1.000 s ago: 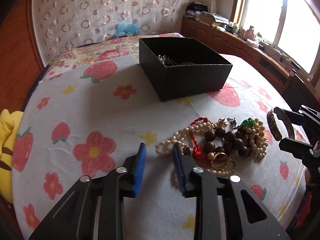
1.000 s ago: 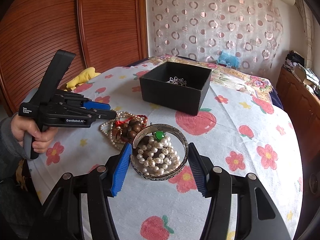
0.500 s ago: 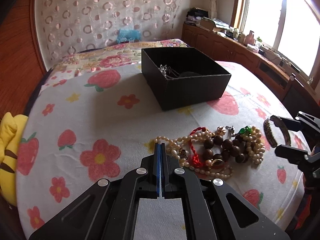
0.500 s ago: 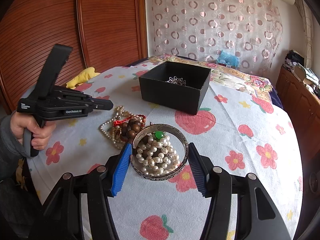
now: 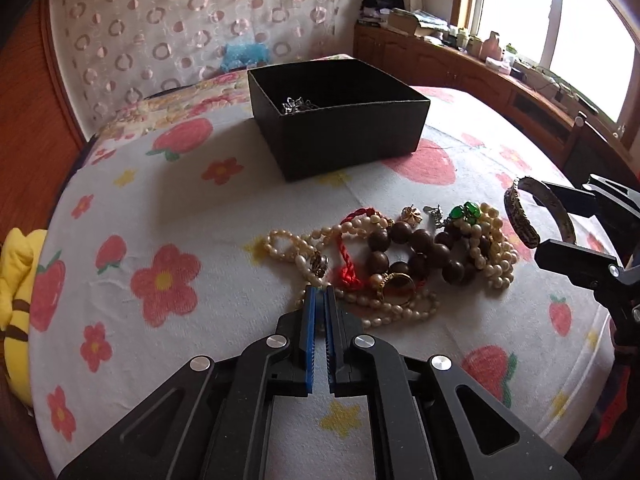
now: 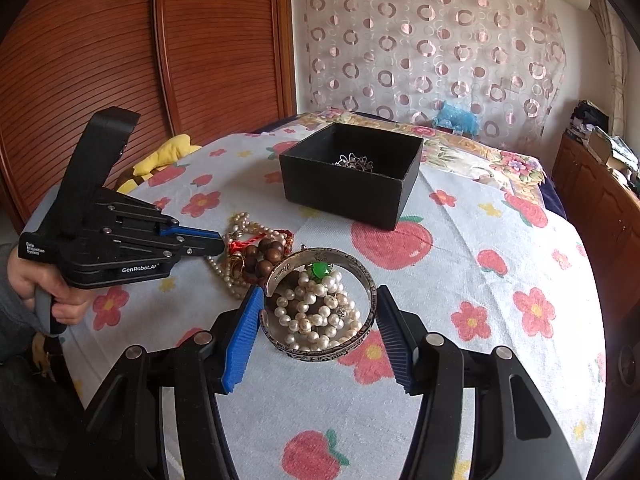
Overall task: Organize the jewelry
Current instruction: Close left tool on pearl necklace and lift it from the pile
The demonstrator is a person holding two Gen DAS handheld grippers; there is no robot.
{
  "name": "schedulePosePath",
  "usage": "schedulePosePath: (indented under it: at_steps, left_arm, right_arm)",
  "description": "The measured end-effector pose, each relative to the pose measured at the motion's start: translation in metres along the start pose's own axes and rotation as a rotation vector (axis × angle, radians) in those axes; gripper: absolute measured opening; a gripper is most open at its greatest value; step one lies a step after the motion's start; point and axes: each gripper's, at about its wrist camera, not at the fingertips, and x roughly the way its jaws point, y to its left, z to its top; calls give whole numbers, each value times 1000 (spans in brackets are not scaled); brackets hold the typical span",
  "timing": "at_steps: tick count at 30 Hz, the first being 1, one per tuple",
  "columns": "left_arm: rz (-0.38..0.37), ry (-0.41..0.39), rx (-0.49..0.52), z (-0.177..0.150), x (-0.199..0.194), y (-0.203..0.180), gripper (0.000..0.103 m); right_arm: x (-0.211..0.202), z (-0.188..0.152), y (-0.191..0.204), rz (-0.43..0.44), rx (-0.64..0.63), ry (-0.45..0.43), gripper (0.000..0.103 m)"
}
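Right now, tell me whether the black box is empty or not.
Not empty. The open black box holds a silver ornament; the rest of its floor is partly hidden.

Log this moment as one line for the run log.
left gripper: nearly shut at pearl necklace | right gripper: holding silver bangle | black box: one silver piece inside

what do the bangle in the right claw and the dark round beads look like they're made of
Bangle: probably silver-toned metal, going by its grey sheen and engraved band. Dark round beads: likely polished wood, brown with a soft gloss, though the grain is too small to confirm.
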Motion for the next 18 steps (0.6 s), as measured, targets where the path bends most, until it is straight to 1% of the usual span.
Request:
schedulePosePath:
  at_steps: [1,5,10,13,15,16,17,18]
  left_arm:
    - [4,-1,7,0,0,0,0]
    - [35,-26,18,0,-6,2,0]
    - [40,-66,14,4,-22,6,0]
    - [39,-70,12,5,-25,5,0]
    - [42,-56,-2,6,-21,6,0]
    - [37,-43,-4,6,-18,7,6]
    - [37,-36,-3,5,-15,6,20]
    - [40,-38,-2,4,-14,6,26]
  right_arm:
    - [0,0,0,1,0,0,59]
    - [-1,0,0,1,0,-3,59]
    - [-1,2,1,1,-4,-3,59]
    - [-2,3,1,3,-6,-2,59]
    - [-2,4,1,4,-6,-1,59]
    - [-1,5,2,4,-7,0,59]
    - [-1,6,2,4,-8,0,59]
    - [-1,6,2,4,-9,2,59]
